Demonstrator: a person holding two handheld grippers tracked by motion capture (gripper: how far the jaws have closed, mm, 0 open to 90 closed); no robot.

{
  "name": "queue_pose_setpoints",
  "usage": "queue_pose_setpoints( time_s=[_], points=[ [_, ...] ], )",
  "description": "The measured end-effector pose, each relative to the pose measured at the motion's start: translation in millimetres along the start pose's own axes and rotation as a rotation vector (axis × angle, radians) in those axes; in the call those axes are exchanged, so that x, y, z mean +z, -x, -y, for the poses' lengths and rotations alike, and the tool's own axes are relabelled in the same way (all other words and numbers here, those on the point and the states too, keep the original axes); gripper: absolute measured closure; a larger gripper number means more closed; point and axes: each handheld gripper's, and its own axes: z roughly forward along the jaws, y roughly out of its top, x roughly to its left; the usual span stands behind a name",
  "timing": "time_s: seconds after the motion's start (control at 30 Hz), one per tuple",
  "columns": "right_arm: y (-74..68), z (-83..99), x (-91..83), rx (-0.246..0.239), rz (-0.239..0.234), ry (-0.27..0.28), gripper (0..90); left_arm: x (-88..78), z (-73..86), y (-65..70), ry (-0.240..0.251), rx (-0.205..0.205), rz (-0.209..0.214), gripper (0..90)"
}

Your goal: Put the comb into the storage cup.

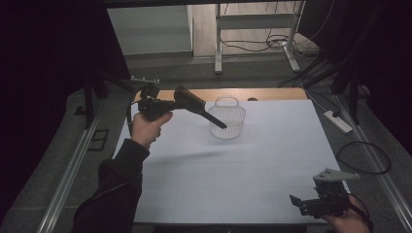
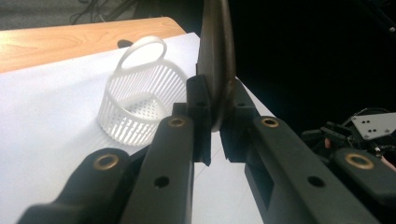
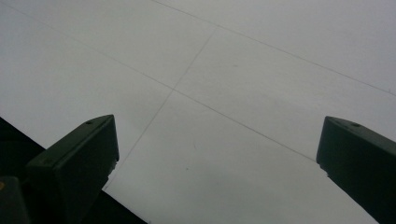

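From the high view, my left gripper (image 1: pixel 182 103) holds a dark brown brush (image 1: pixel 198 108) above the white table (image 1: pixel 233 165), its black handle reaching over the white slatted basket (image 1: pixel 227 119); my right gripper (image 1: pixel 311 201) hovers at the near right corner. In the left gripper view, my jaws clamp the brush (image 2: pixel 215 60), basket (image 2: pixel 140 102) beyond. In the right gripper view, my jaws stand wide apart, empty.

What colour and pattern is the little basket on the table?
The basket is translucent white with thin vertical slats and a dotted, perforated bottom; the left gripper view shows it best.
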Motion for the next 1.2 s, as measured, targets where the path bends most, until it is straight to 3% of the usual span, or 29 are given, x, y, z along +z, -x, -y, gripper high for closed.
queue_pose_setpoints(
  time_s=[0.5,1.2],
  points=[
    [-0.4,5.1,-6.0,-0.001,0.014,0.007,0.0,15.9,-15.8,-3.1,0.001,-0.005,-0.034,82.9],
    [3.3,6.1,-8.3,0.041,0.025,0.033,0.0,36.1,-26.4,-10.4,0.009,-0.013,-0.064,82.8]
  ],
)
